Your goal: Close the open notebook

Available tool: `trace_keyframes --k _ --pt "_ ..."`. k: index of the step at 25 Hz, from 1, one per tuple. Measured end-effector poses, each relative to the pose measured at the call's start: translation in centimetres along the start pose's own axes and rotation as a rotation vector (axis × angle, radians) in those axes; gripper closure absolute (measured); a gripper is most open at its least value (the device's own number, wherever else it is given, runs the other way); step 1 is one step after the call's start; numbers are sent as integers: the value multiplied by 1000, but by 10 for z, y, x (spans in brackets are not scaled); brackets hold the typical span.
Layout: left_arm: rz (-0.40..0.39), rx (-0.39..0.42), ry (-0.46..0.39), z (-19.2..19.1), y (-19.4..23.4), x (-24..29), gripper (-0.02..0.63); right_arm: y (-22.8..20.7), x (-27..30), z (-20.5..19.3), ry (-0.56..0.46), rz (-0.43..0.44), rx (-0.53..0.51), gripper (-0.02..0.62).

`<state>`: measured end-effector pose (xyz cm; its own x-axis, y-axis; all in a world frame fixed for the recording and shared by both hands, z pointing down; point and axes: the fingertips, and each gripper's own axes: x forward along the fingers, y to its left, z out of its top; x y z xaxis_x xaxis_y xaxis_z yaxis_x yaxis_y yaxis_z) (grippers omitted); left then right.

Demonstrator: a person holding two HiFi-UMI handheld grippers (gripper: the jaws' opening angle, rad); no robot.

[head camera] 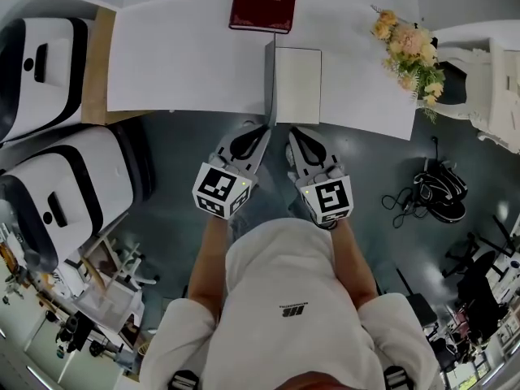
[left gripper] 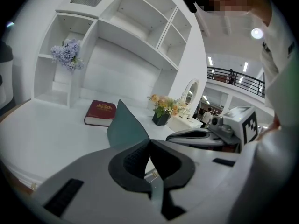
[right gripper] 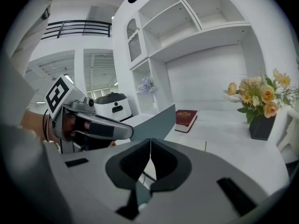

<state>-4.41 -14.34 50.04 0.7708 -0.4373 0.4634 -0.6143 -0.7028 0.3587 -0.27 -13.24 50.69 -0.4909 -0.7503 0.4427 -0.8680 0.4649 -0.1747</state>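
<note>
While facing desk [head camera: 187, 63], holds left gripper [head camera: 262, 130] and right gripper [head camera: 292, 133] side by side, jaws of each pressed together on nothing, tips close to notebook [head camera: 297, 85] at near edge, cover upright, red book [head camera: 263, 2] beyond.
</note>
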Motion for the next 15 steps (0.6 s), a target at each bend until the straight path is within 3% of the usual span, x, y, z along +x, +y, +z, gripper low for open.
trace_keyframes --k 15 --pt "-89 37 47 -7 -26 30 606 -25 -26 -19 5 -96 55 598"
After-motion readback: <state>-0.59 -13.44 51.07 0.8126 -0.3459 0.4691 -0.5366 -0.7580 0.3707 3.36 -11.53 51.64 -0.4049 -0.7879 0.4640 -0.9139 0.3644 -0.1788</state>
